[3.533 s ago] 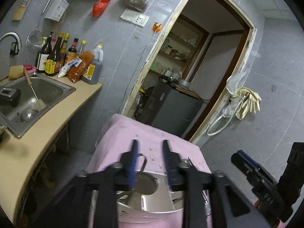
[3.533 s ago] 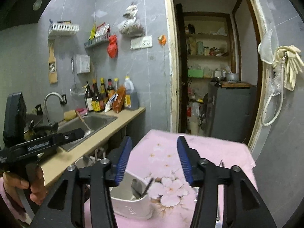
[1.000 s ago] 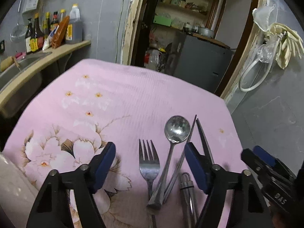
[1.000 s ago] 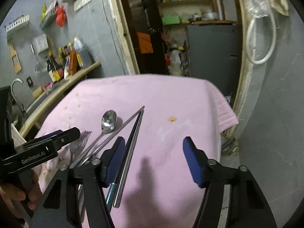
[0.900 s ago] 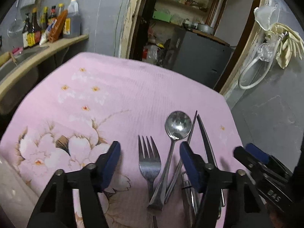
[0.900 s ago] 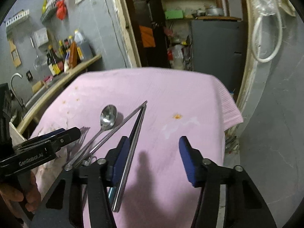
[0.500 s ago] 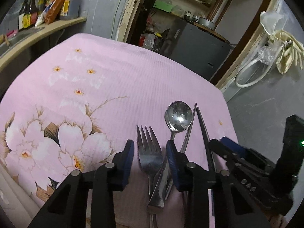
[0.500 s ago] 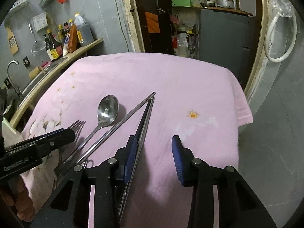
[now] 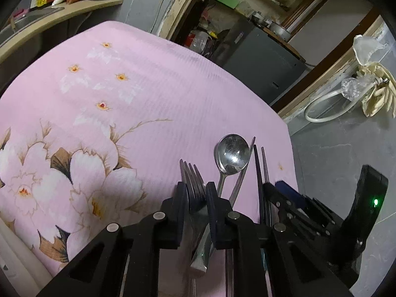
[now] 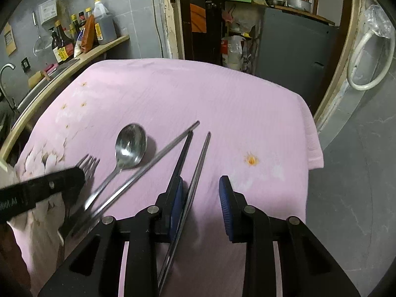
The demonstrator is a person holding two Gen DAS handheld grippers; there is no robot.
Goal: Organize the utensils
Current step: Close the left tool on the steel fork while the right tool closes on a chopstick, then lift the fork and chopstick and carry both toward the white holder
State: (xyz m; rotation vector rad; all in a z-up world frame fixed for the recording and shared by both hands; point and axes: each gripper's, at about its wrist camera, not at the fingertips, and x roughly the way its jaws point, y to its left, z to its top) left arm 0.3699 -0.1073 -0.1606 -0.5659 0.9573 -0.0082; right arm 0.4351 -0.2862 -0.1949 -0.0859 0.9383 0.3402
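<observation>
- My left gripper jaws, just closing, straddle the fork; pad contact unclear.
- My right gripper, just closing, not yet clamped: chopstick between the jaws.

- Honestly not much you can read here. In the right wrist view the left tool comes in from the left edge, and its black arm has white lettering cut off by the frame. I can make out something like "obot.AI" and that's it.
- The bottles on the shelf by the wall have yellow and red labels, but the print is too small to read.
- The left wrist view has a green light on the black body of the right tool, no text on it that I can read.
</observation>
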